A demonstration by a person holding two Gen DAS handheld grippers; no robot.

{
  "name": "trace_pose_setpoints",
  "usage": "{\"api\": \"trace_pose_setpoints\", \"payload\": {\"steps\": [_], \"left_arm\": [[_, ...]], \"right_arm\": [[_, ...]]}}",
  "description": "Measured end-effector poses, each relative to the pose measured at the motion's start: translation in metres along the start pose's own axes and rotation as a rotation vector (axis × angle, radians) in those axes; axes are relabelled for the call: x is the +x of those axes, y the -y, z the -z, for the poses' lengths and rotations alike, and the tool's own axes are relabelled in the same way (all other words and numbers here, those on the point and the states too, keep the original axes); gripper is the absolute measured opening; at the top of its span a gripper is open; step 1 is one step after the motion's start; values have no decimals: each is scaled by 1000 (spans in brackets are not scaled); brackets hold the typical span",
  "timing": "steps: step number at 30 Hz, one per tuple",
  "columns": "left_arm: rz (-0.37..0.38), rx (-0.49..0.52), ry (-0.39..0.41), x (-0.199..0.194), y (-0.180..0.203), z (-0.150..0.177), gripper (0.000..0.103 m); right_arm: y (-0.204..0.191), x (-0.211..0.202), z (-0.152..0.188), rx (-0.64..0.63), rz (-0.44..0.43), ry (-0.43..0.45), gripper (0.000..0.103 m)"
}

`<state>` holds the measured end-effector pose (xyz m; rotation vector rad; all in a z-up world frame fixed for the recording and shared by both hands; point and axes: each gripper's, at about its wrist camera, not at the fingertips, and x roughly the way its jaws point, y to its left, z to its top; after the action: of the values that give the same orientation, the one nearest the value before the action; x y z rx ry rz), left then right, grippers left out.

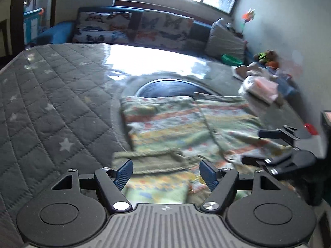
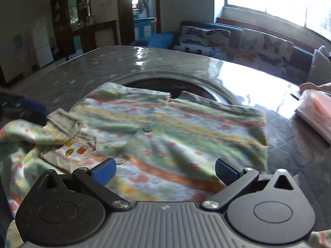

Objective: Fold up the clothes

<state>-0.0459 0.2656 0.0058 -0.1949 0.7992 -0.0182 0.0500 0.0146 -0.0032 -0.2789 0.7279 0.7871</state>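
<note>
A small striped garment (image 1: 175,124) in green, orange and yellow lies spread on a grey quilted table cover (image 1: 51,103). Its grey ribbed collar (image 1: 153,161) sits just ahead of my left gripper (image 1: 166,172), whose blue pads stand wide apart over the cloth with nothing pinched. In the right wrist view the same garment (image 2: 169,132) fills the middle, the collar (image 2: 64,122) folded at the left. My right gripper (image 2: 165,170) hovers over the near hem, jaws wide, nothing held. The right gripper also shows in the left wrist view as a black frame (image 1: 279,150).
A dark round opening (image 1: 169,88) in the cover lies behind the garment. A pile of folded pale and pink clothes (image 1: 260,86) sits at the right. A sofa with butterfly cushions (image 1: 144,29) runs under the window. The wall is close on the right.
</note>
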Motion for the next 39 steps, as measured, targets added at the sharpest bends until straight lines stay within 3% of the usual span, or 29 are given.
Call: {"api": "trace_pose_setpoints", "payload": {"steps": [4,11,13,19,25,30,33,36,39], "left_arm": [[-65,-42,-7,10,-14,-2,74],[-23,-100,-57,25,-29,2,72],[-6,-97,-50,24,-28,1,48],[-2,-123,-24,20,-34,5,15],[-43,-205,109,-21,-49,9,10],[-159,-276,243,-72,-67,21,9],[-271,-312,297,-99,-78,38,9],[-382,-343,306,-114,-91,59,9],[-489,-361,255,-113,-101,81,8]], "right_arm": [[-8,3,6,-5,17,4,103],[-9,3,10,4,27,27,103],[-9,3,12,6,29,40,103],[-9,3,14,6,32,56,103],[-11,3,14,7,32,58,103],[-11,3,14,6,34,59,103],[-11,3,14,7,33,59,103],[-10,3,14,8,32,58,103],[-10,4,14,9,31,58,103]]}}
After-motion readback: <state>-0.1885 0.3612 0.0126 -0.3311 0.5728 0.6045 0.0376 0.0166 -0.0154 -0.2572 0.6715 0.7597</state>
